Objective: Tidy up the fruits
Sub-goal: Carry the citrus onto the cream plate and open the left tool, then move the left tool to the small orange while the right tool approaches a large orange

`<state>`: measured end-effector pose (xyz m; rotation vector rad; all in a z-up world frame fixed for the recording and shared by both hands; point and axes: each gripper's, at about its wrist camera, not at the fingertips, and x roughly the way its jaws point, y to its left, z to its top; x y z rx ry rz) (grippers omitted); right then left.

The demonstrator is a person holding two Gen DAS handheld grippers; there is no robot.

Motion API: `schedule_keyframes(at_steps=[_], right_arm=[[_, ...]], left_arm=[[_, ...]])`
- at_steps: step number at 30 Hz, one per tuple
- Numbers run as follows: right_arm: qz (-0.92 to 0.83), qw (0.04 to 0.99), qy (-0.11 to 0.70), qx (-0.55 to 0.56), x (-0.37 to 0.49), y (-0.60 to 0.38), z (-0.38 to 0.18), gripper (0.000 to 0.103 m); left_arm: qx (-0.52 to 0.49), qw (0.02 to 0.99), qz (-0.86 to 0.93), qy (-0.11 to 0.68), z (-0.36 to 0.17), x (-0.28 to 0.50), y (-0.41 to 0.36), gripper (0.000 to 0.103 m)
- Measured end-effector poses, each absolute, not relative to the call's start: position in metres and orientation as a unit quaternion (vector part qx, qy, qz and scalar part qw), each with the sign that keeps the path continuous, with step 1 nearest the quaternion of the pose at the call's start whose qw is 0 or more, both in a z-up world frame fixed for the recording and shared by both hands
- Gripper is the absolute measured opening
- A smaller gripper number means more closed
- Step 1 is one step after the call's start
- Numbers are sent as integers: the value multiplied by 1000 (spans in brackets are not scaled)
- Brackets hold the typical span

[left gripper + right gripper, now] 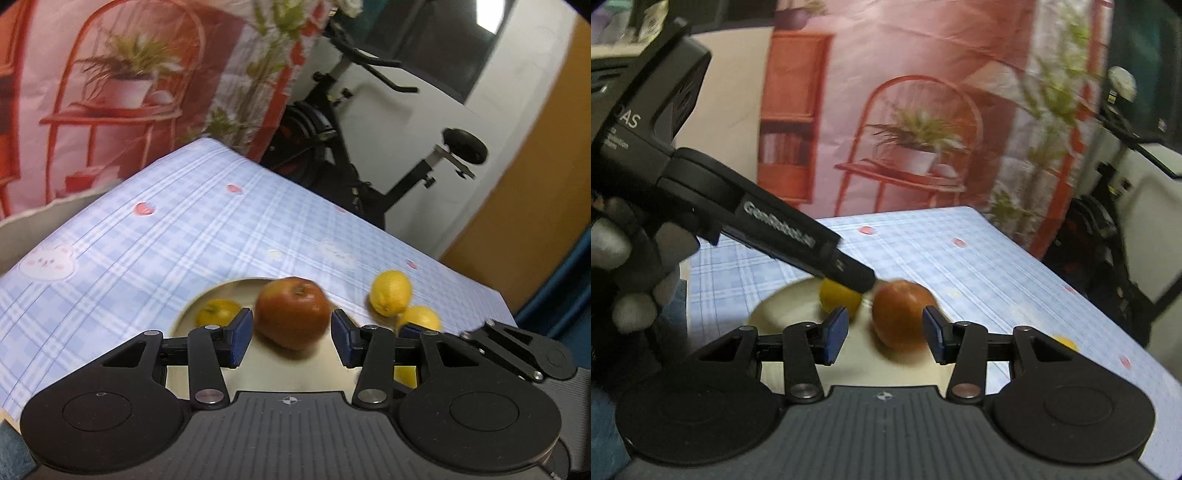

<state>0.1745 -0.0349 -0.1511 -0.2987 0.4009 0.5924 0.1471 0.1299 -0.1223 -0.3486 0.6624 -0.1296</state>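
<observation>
Red apple (292,316) on cream plate (207,295) beside orange (217,312), two lemons (390,292) off-plate

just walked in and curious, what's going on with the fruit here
A person holds a gripper in each hand and is sorting fruit on a blue checked tablecloth. A red apple and a small orange fruit already sit on the pale plate. The left gripper is open, its pads clear of the apple on both sides. Two lemons lie on the cloth beside the plate. The right gripper is also open and holds nothing.
</observation>
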Motion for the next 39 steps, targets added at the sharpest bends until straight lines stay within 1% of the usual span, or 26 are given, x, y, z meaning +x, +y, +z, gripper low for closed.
schedule_keyframes(at_steps=[8,16,22,26,32,39], right_arm=[[211,951,215,-64,132,-112,-150,47],[156,953,260,-24,86,-172,-163,47],[149,952,269,-10,59,-185,-166,49],[154,949,274,-9,54,-185,-171,49],[168,944,283,1,63,-183,-179,49],[174,936,305,15,72,-183,-188,50]], left_arm=[[-103,931,-127,326,-109,146,83,49],[-77,917,-185,346,-117,143,39,49],[-44,916,-205,341,-114,138,8,49],[-9,919,-205,338,-122,134,-7,49],[-2,915,-202,350,-137,124,-5,48],[-4,909,-217,357,-141,122,-6,48]])
